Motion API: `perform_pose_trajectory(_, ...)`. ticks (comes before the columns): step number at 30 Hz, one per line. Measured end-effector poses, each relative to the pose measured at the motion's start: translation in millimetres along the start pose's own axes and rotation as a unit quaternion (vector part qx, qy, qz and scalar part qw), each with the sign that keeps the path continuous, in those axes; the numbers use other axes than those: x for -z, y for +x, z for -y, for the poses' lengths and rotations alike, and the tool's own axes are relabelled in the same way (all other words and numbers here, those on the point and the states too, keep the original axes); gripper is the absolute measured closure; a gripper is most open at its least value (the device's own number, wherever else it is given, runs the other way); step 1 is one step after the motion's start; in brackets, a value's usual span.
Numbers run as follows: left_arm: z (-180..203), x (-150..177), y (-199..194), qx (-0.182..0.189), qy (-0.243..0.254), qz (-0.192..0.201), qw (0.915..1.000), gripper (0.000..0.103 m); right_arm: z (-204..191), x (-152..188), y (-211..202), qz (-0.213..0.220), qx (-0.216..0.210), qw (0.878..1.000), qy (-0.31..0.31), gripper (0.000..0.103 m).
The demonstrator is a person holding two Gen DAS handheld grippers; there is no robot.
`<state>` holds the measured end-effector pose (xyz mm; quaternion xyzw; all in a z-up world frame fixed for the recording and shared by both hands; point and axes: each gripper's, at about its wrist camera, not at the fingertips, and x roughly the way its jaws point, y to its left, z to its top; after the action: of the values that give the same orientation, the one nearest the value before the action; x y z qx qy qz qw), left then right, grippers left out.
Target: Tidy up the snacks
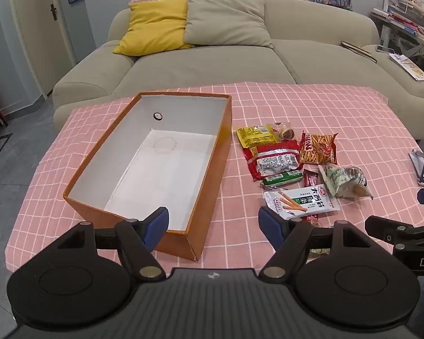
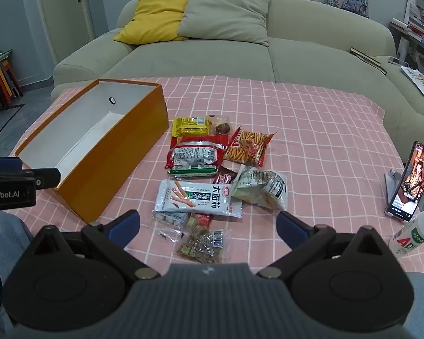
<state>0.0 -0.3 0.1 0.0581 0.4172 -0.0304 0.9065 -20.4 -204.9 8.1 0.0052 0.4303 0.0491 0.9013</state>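
Note:
An empty orange box (image 1: 93, 152) with a white inside stands on the pink checked tablecloth; it also shows in the right wrist view (image 2: 110, 163). Right of it lies a pile of snack packets: a yellow packet (image 2: 189, 125), a red-and-white packet (image 2: 196, 154), a bag of orange sticks (image 2: 247, 148), a green sausage (image 2: 196, 171), a white flat packet (image 2: 198, 197), a crumpled pale bag (image 2: 261, 188) and a clear bag of small sweets (image 2: 203, 244). My left gripper (image 1: 213, 226) is open and empty above the box's near right corner. My right gripper (image 2: 209, 227) is open and empty above the sweets bag.
A phone (image 2: 412, 180) on a stand plays video at the table's right edge. A white bottle (image 2: 410, 233) stands near it. A beige sofa (image 2: 212, 53) with yellow and grey cushions lies behind the table.

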Motion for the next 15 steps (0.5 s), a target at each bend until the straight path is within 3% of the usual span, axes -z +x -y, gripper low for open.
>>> perform_pose_trajectory(15, -5.4, 0.7, -2.5, 0.006, -0.018, 0.001, 0.9998, 0.019, -7.0, -4.6, -1.5, 0.017, -0.022, 1.0, -0.011, 0.004)
